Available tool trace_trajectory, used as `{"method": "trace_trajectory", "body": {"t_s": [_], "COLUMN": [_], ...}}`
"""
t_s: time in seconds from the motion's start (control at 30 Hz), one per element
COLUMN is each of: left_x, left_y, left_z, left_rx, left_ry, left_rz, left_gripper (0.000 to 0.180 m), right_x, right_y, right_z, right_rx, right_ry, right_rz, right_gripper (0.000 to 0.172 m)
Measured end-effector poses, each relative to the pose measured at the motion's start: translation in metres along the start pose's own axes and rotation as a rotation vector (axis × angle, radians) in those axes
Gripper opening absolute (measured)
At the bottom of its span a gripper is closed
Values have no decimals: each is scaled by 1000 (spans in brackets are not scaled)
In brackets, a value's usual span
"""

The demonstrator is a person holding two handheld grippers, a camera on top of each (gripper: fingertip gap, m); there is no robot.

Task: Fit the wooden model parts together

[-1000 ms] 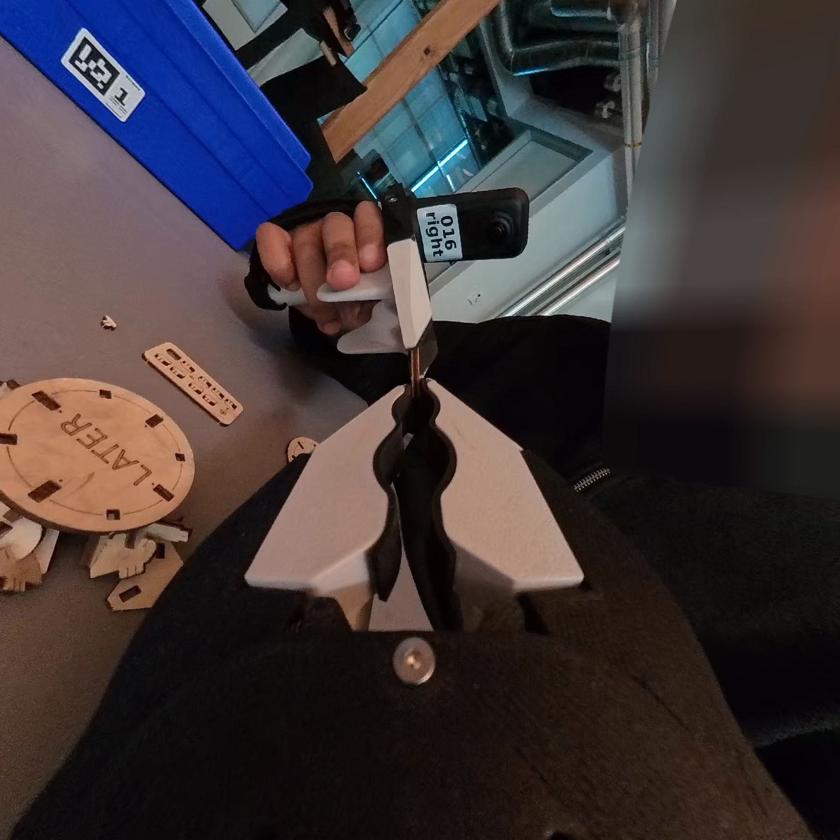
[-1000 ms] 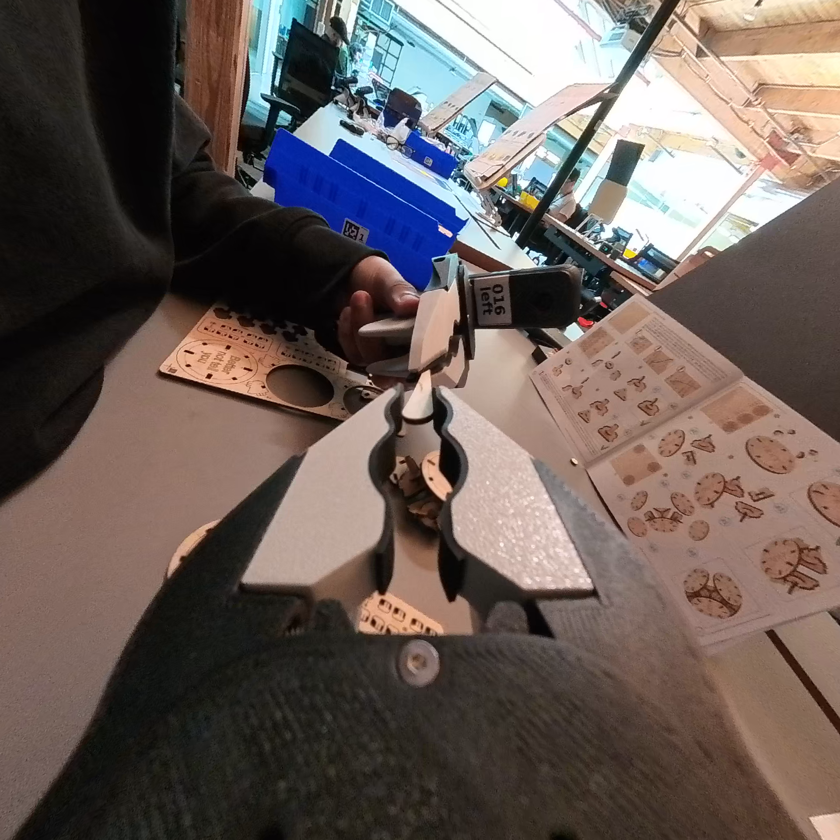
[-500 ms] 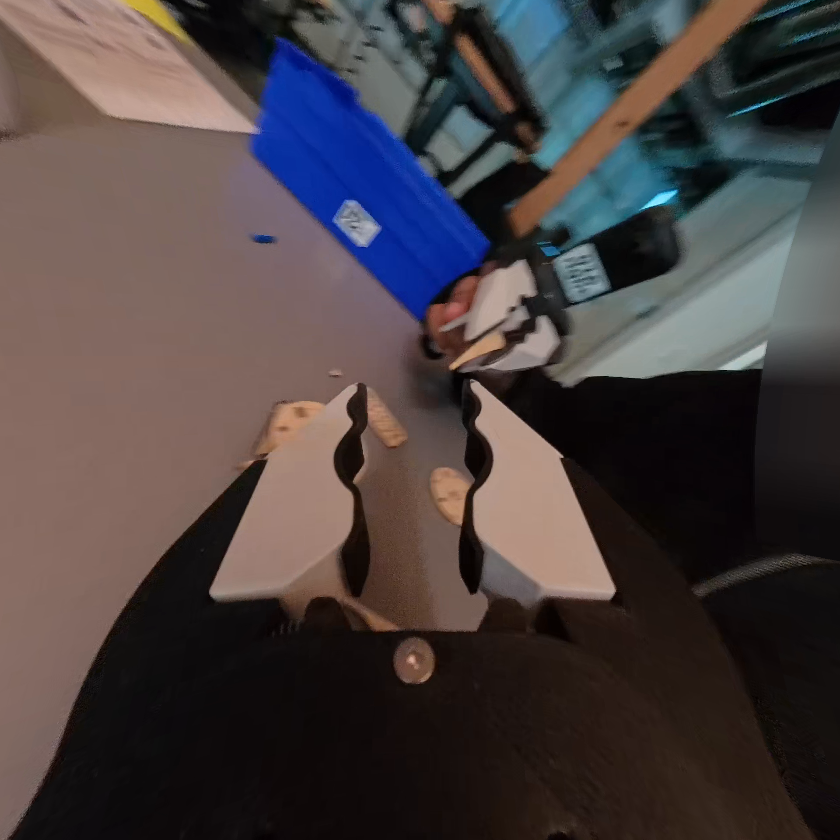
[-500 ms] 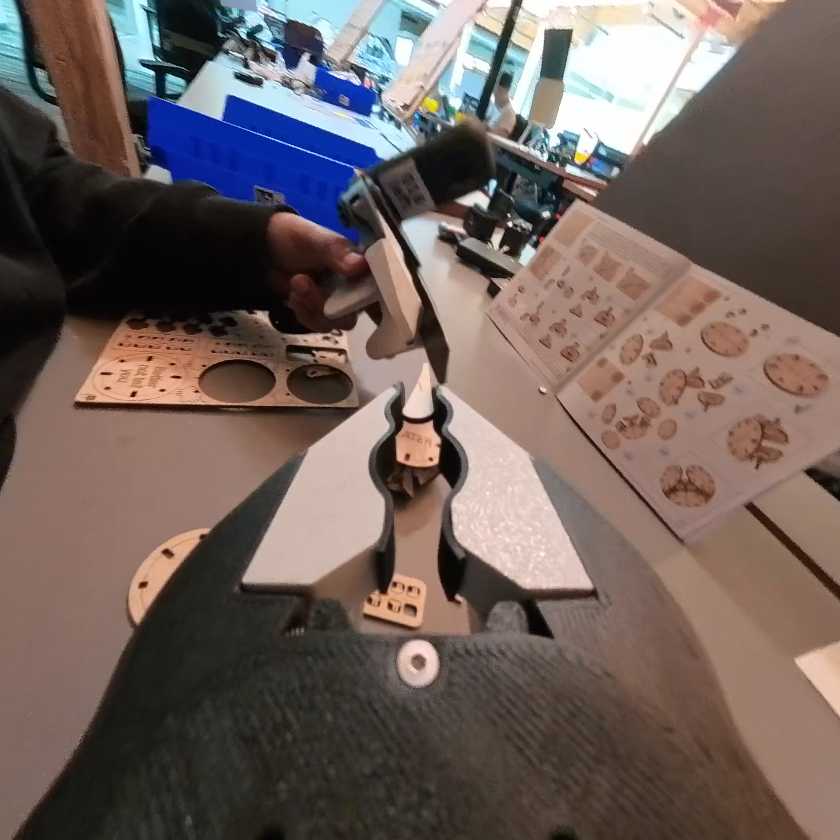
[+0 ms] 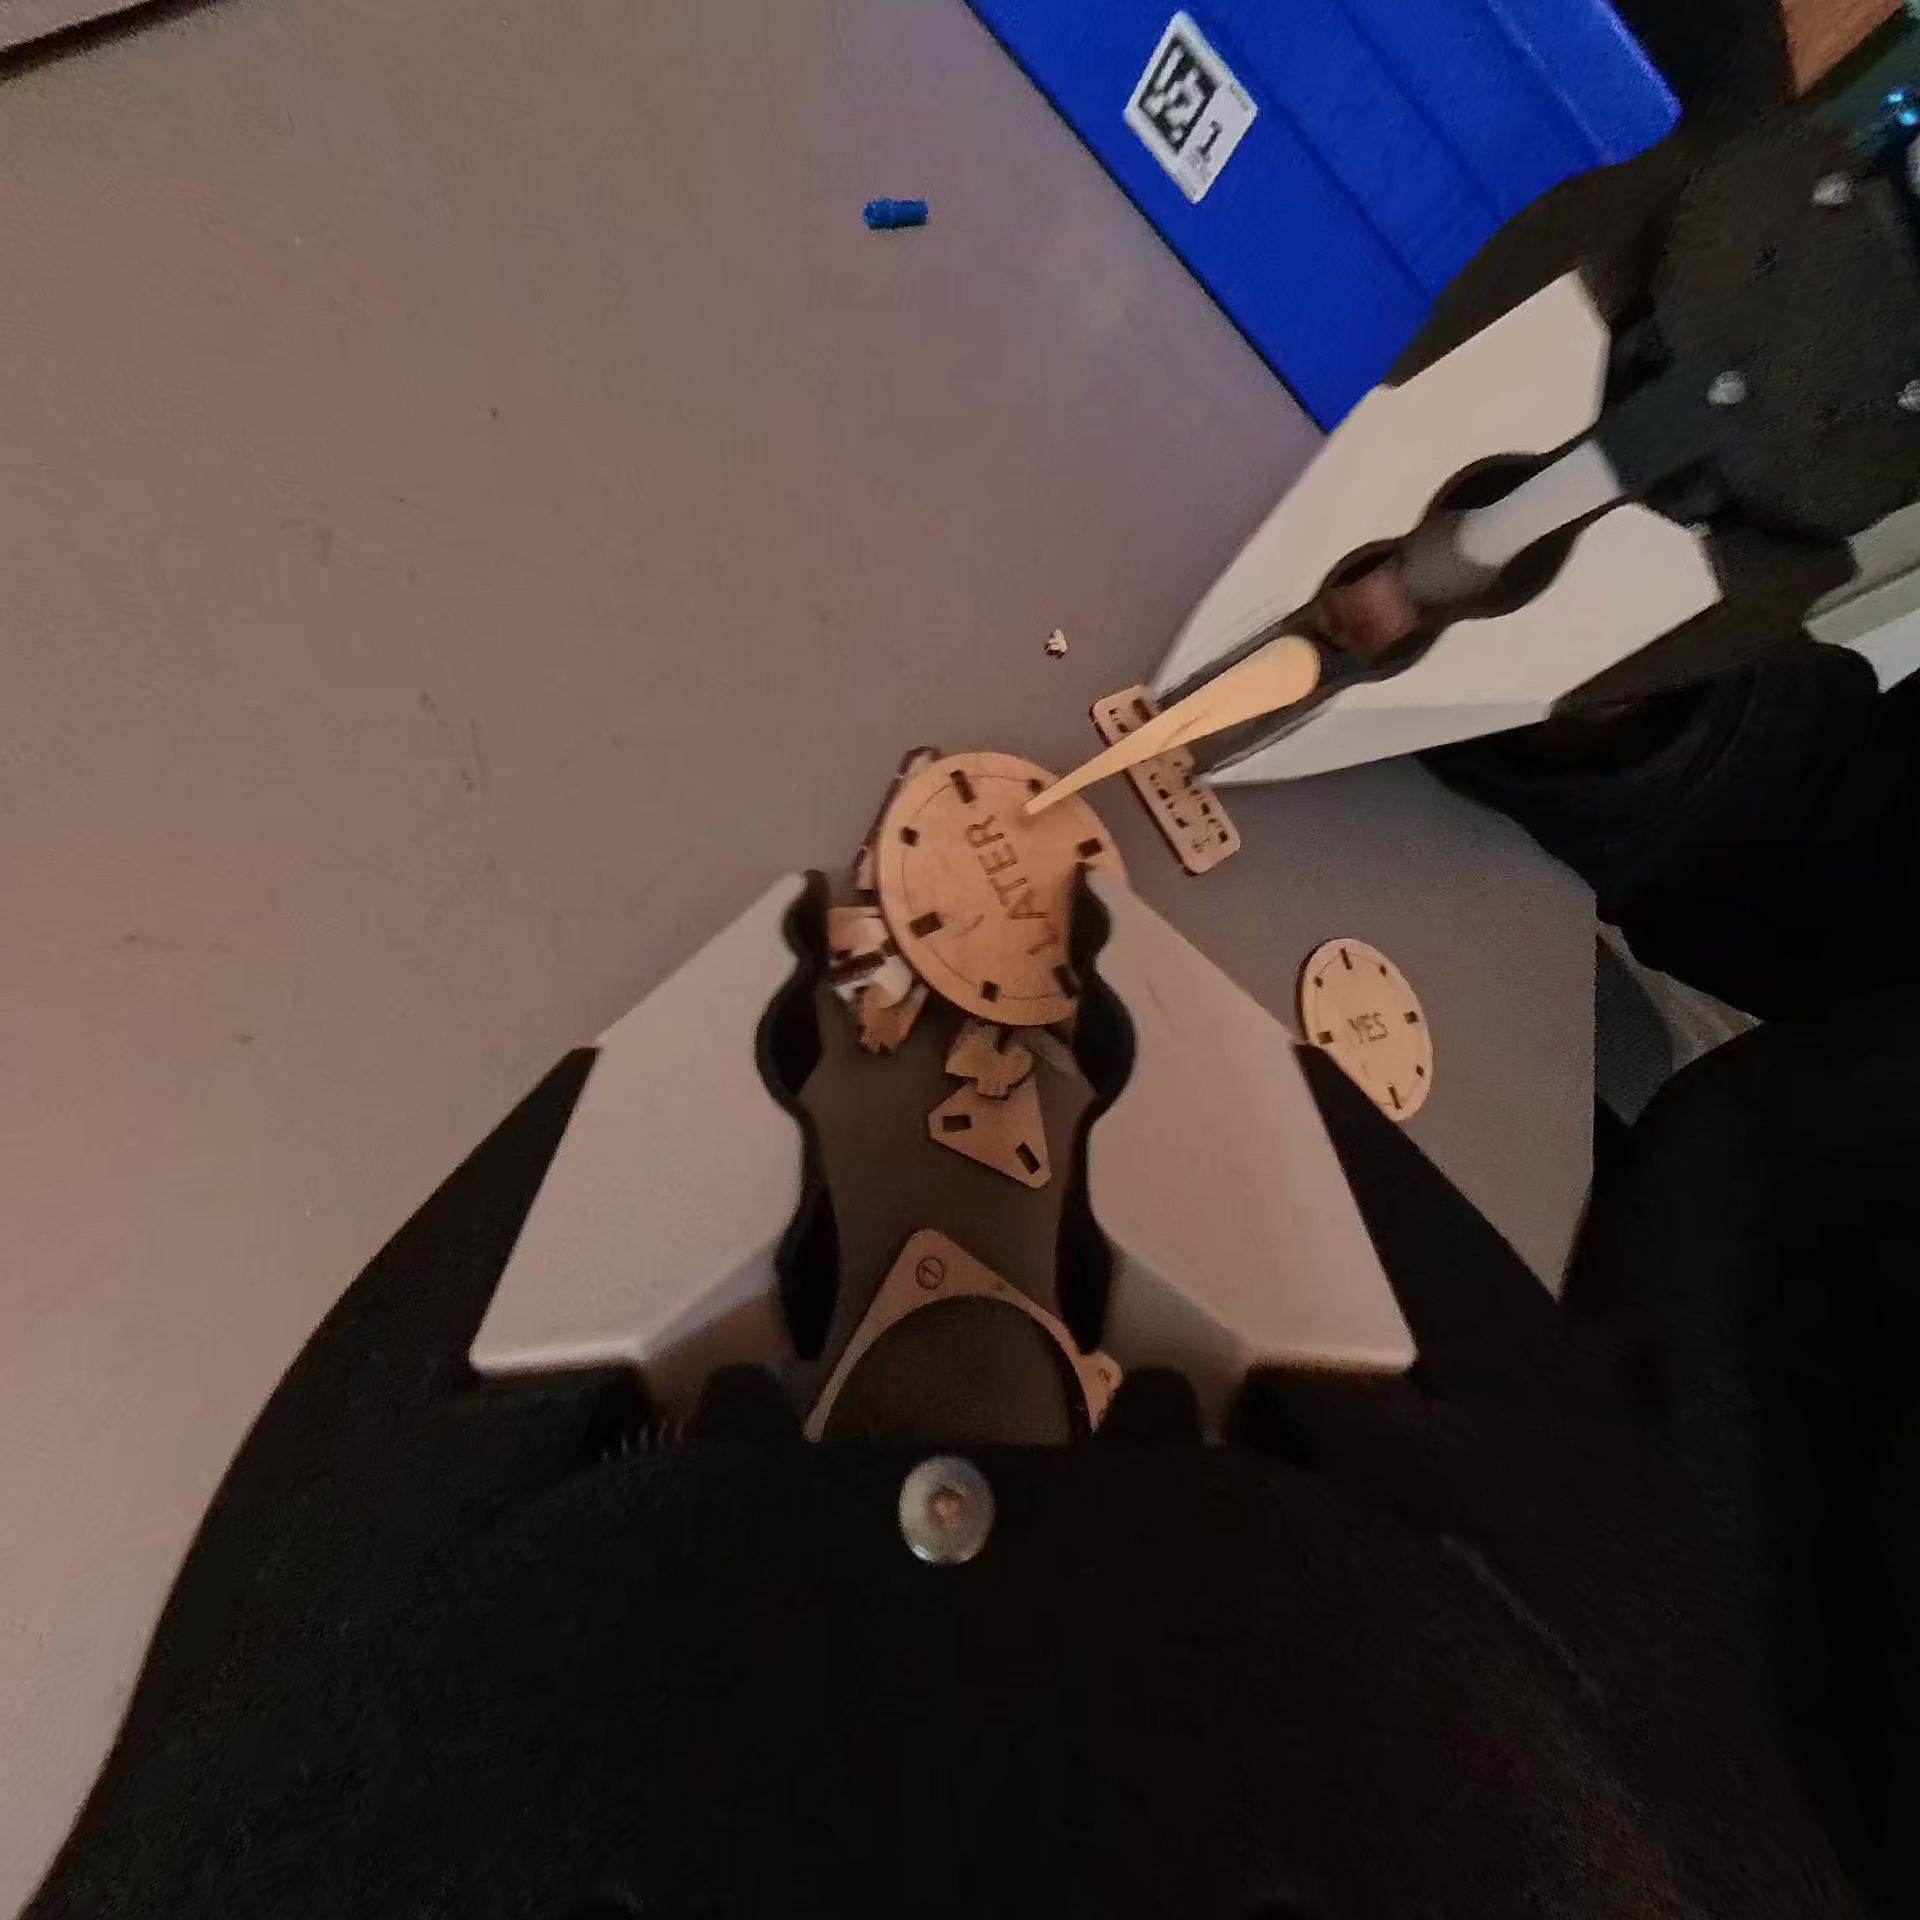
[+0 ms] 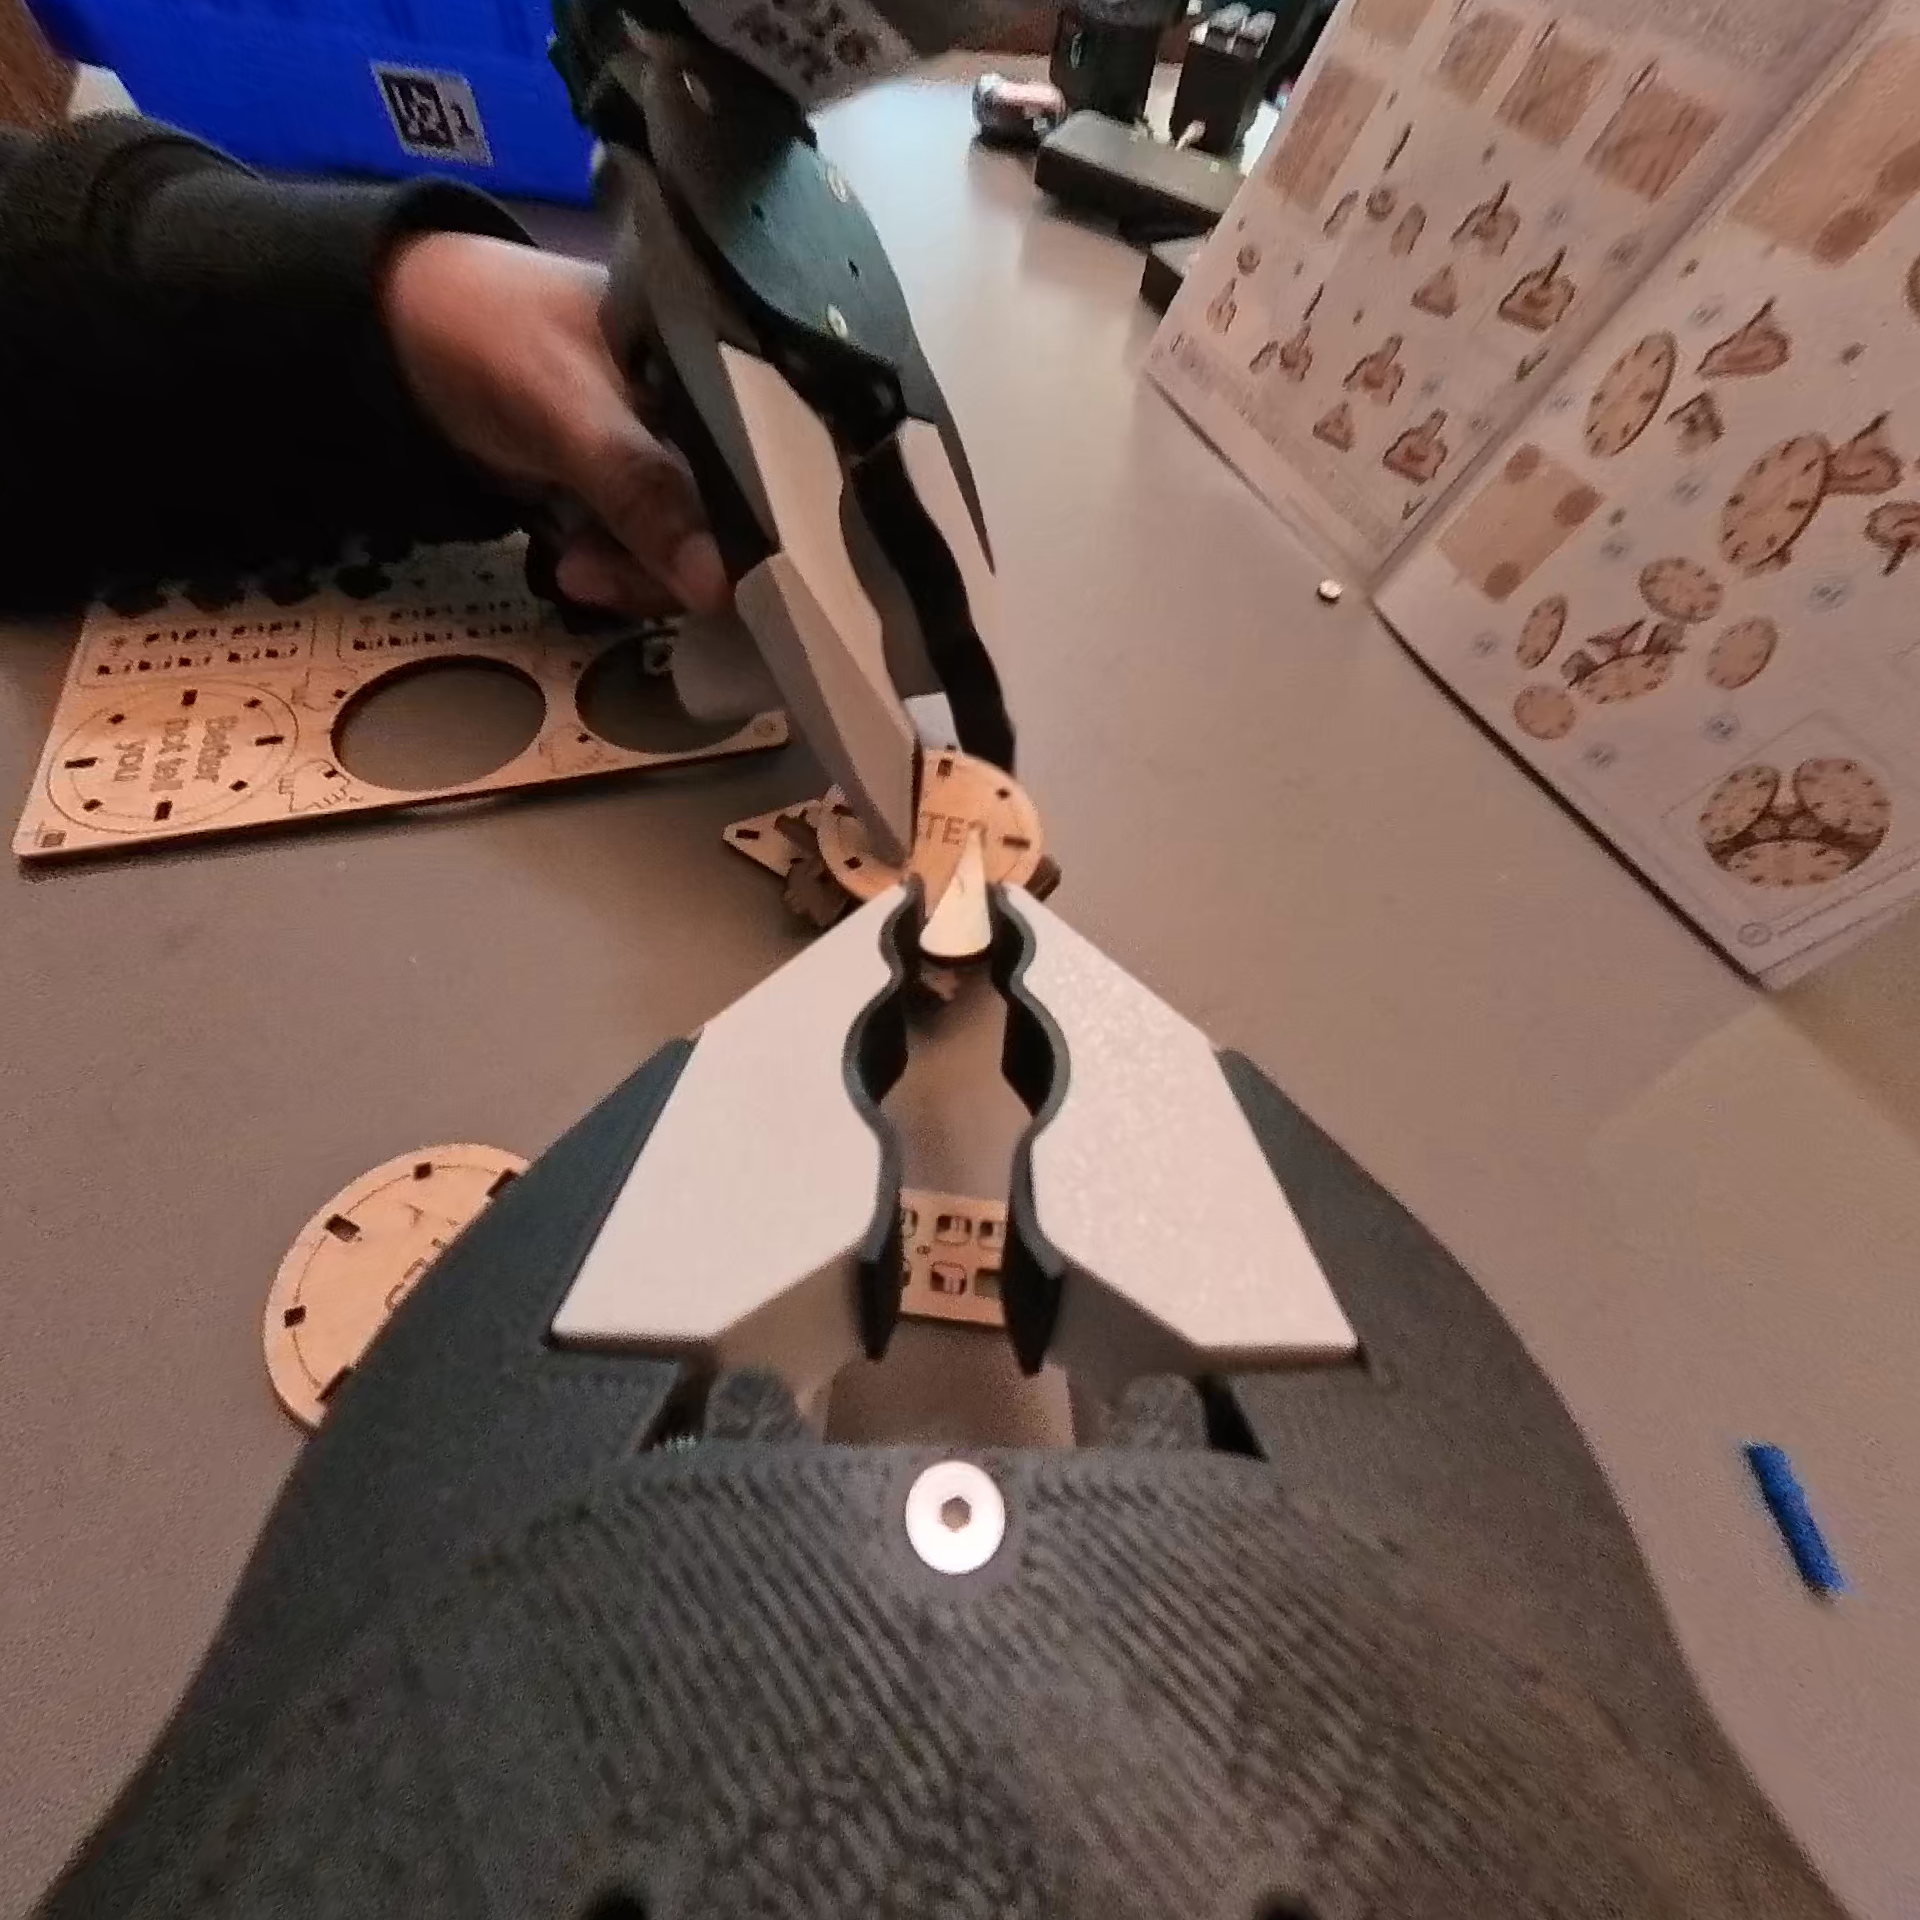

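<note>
Two wooden discs [image 5: 992,883], [image 5: 1366,1029], loose cutouts [image 5: 987,1132], blue bin [image 5: 1351,135] behind

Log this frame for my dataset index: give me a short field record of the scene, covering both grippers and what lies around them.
Surface: grey table
Left gripper: fingers open, straddling a round wooden disc lying on small wooden pieces
Right gripper: fingers shut on a pale pointed wooden piece, tip at the disc
Nearby: second wooden disc, slotted wooden strip, punched-out plywood sheet, instruction sheet, blue bin
</note>
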State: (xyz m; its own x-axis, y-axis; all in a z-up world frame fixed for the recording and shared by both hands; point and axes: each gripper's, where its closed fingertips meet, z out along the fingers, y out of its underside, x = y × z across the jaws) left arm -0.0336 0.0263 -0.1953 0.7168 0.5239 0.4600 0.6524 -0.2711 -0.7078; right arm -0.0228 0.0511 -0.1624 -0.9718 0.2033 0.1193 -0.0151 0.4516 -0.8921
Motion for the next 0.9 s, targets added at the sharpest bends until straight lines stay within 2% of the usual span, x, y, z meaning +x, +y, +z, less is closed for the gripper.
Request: {"method": "trace_trajectory", "body": {"t_s": [0.07,0.33,0.53,0.9], "left_x": [1,7,11,11], "left_y": [-4,-15,-17,-20], "left_z": [-2,-13,-13,-14], "left_rx": [25,111,115,93], "left_ry": [5,93,66,-82], "left_rz": [3,-52,6,161], "left_gripper": [30,5,3,3], "right_x": [0,1,5,7], "right_y": [6,2,-6,-7], "right_z": [3,1,-3,-4], "right_rx": [-30,-36,-22,-105], "right_ry": [-2,45,124,280], "right_rz": [9,-65,-137,-378], "right_gripper": [10,10,10,10]}}
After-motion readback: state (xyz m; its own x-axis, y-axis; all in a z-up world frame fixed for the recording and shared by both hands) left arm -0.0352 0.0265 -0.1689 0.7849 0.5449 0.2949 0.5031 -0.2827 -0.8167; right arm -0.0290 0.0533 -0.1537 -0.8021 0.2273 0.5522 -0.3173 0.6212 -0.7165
